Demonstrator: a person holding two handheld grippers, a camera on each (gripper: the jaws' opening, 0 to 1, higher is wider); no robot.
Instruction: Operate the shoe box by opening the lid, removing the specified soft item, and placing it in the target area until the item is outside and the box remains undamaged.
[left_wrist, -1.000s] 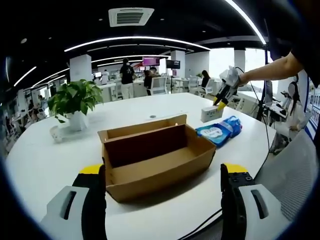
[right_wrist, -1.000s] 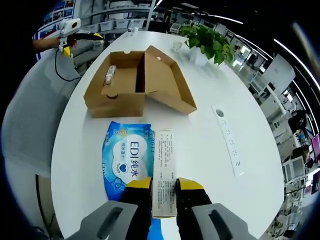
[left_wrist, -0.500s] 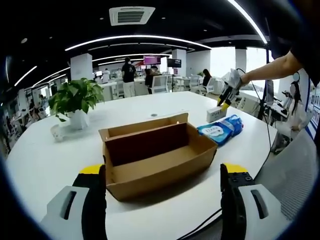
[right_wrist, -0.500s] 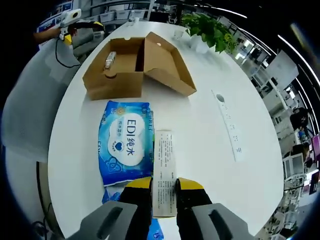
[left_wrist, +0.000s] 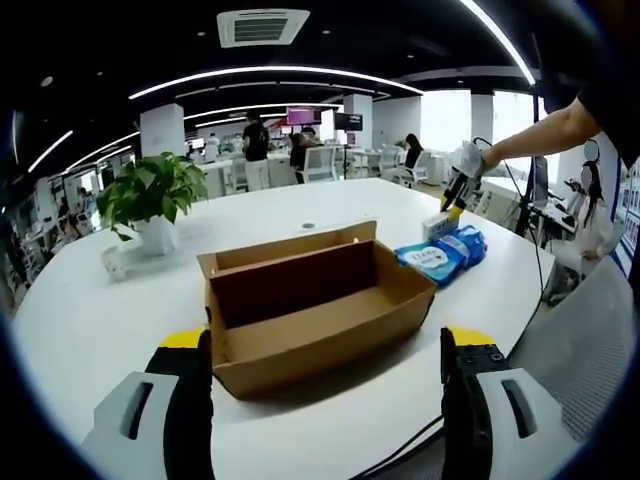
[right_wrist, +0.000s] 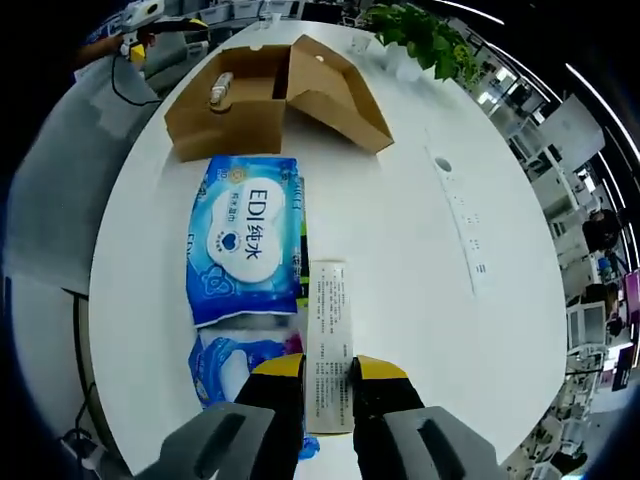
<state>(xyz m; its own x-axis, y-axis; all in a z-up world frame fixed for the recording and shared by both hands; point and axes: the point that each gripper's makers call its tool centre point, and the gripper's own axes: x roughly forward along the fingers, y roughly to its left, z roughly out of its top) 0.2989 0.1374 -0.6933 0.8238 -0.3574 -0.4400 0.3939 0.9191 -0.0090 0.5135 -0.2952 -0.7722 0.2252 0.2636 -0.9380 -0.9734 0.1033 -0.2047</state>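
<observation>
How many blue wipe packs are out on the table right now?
2: one blue wipe pack lies flat beside the held white box; a second lies nearer the right gripper, partly hidden.

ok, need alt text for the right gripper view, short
The right tongs are shut on a slim white printed carton above a round white table, beside two blue wet-wipe packs. Farther off sits the open cardboard shoe box, lid folded back, with a small item inside and a potted plant beyond.
</observation>
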